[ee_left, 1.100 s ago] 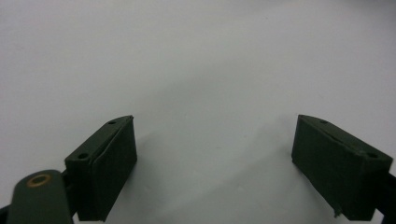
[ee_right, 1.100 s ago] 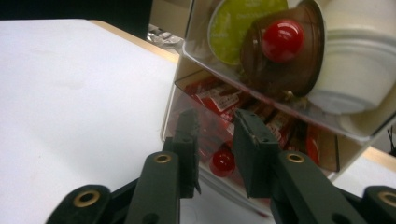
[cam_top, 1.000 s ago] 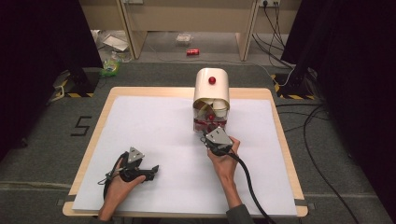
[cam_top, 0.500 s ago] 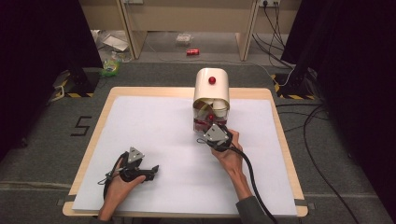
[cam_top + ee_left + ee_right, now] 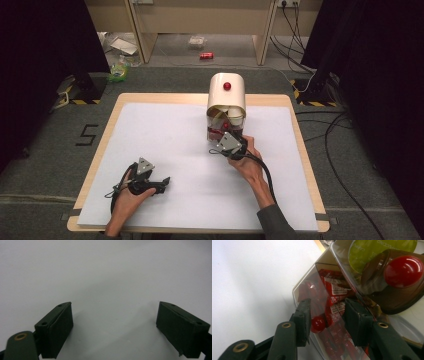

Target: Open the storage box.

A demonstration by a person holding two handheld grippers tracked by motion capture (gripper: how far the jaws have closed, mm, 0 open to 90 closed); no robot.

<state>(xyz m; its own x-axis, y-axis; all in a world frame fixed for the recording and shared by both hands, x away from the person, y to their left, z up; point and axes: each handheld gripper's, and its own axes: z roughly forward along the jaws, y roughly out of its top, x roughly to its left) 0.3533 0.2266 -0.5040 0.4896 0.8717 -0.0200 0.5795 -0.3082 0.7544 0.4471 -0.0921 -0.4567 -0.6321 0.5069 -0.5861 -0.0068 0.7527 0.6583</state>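
Right gripper view puts us right at the action: the right tool [image 5: 325, 320] has its jaws straddling the small red ball knob [image 5: 318, 324] on the lower smoky-clear flap door [image 5: 322, 302] of the cream, round-topped plastic dispenser box [image 5: 226, 92]. Those jaws have just been opening, and the knob sits between them, close by the left pad [image 5: 303, 317] with a clear gap to the right one, so it looks let go rather than pinched. Compare the high view a second ago: the hand sat a touch nearer the person, and now the right tool [image 5: 226, 141] is tucked up against the box's lower front. Just beyond the tool tips, red sachets [image 5: 335, 293] show behind the flap; above them, the upper brown flap with its bigger red knob [image 5: 403, 271] stands swung up. My read: the lower door has been worked and released, so the next call is a fresh grip on the knob or a reach for the sachets.

Meanwhile the left tool [image 5: 159, 182] rests wide open and empty on the white counter [image 5: 165, 135], unmoved.
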